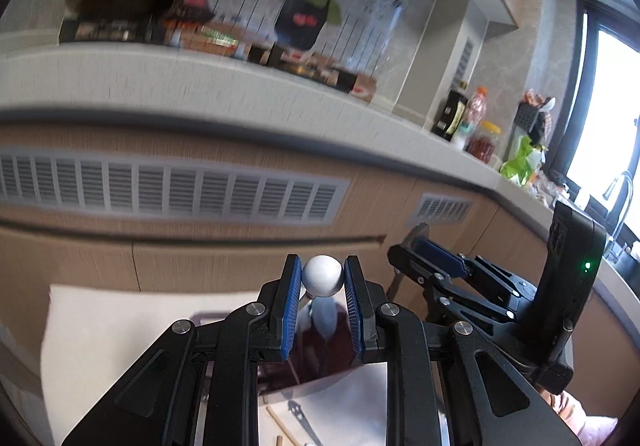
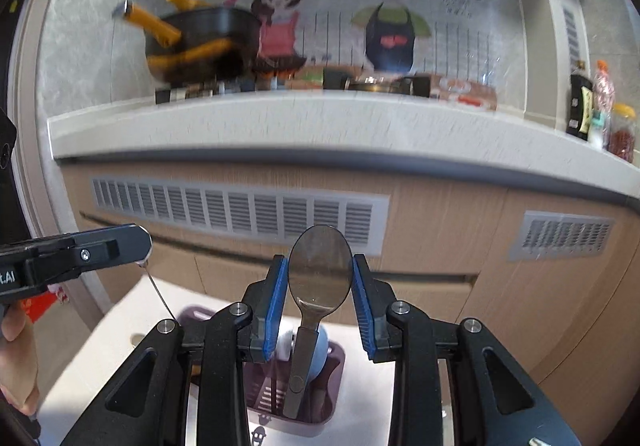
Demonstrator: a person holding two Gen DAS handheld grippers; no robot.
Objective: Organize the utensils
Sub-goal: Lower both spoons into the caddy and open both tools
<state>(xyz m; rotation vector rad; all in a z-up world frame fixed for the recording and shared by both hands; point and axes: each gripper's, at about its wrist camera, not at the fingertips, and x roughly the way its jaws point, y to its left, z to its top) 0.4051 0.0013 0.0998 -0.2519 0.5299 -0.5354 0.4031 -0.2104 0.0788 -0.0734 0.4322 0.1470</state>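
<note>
The steel spoon [image 2: 316, 310] stands upright, bowl up, handle pointing down into the purple utensil basket [image 2: 280, 412]; the right claw [image 2: 320, 286] grips its bowl. The left claw [image 1: 322, 286] pinches a white ball-ended utensil [image 1: 322, 276], stem slanting downward.

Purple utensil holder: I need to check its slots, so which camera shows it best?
Right wrist view: the purple utensil holder sits below the spoon, slotted floor visible. Left wrist view shows only a dark sliver between the fingers.

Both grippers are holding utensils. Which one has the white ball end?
The left gripper holds the ball-tipped utensil; the right gripper holds a plain metal spoon by its bowl.
</note>
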